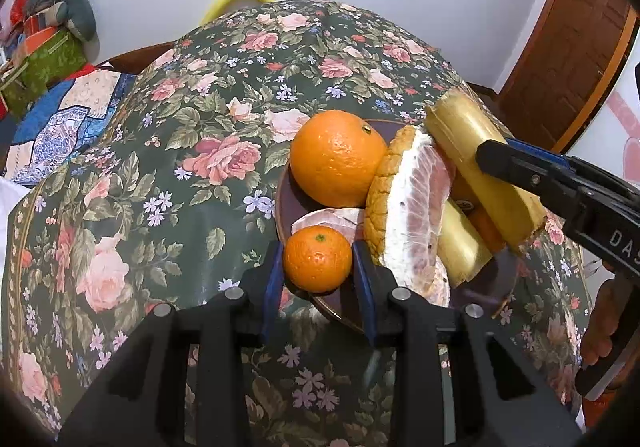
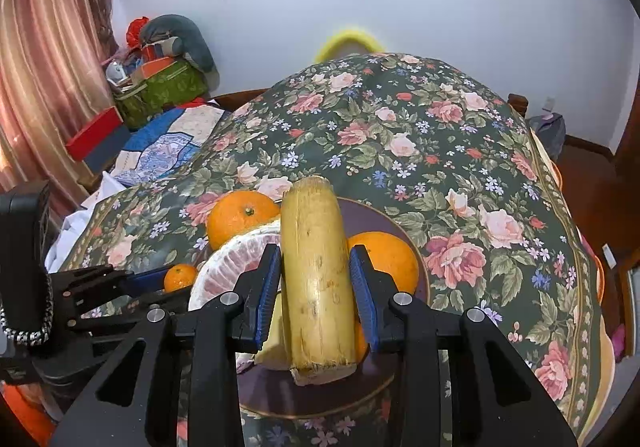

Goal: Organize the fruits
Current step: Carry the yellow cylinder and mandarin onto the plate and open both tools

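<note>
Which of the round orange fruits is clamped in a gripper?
The small mandarin, at the near rim of the plate, sits between the left gripper's blue pads. The larger oranges lie free on the plate.

A dark round plate (image 1: 282, 203) holds a large orange (image 1: 336, 157) at its ten o'clock edge, with a peeled pomelo wedge (image 1: 408, 207) leaning against it at the centre. A small mandarin (image 1: 318, 259) hangs over the seven o'clock rim. A yellow sugarcane piece (image 2: 316, 279) hovers lengthwise above another orange (image 2: 386, 257) at three o'clock; a second cane piece (image 1: 460, 247) lies beneath.
</note>
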Motion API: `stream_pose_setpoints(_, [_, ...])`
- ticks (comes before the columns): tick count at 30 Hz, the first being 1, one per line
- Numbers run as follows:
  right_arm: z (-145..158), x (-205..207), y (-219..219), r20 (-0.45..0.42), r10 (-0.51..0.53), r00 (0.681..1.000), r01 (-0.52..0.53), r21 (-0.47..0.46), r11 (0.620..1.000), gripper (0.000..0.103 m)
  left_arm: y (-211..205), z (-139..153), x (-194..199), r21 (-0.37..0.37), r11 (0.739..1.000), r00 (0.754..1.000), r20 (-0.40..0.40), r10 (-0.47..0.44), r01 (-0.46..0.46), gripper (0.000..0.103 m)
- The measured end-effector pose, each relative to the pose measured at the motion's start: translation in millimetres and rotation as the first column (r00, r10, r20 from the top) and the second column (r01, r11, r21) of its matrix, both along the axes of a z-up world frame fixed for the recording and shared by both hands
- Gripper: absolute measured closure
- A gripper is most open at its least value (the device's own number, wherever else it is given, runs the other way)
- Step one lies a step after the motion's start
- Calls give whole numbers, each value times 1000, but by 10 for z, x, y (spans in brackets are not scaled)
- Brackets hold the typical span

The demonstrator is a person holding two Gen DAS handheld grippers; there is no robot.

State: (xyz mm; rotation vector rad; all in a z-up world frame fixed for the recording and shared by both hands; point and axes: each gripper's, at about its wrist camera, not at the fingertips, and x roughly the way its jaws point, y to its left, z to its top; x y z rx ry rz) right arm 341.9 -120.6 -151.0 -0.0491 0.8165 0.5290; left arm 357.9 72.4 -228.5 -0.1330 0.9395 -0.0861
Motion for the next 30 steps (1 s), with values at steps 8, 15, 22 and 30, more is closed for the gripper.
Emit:
stream_pose_setpoints(8, [-7, -25, -6, -17, 9, 1000, -9, -7, 1000, 69, 91, -23, -31, -4, 999, 999, -30, 34, -34, 48])
stream_pose_setpoints(15, [22, -65, -41, -21, 11, 1000, -12, -16, 1000, 69, 90, 14, -134, 6, 999, 999, -28, 35, -35, 44])
stream_pose_setpoints(22, [143, -206, -142, -3, 7, 1000, -7, -16, 1000, 64, 18, 218, -302, 21, 999, 1000, 8, 28, -28, 43])
stream_pose_setpoints(30, [381, -536, -316, 36, 8, 999, -7, -3, 1000, 64, -73, 560, -612, 25, 999, 997, 68, 35, -36, 43])
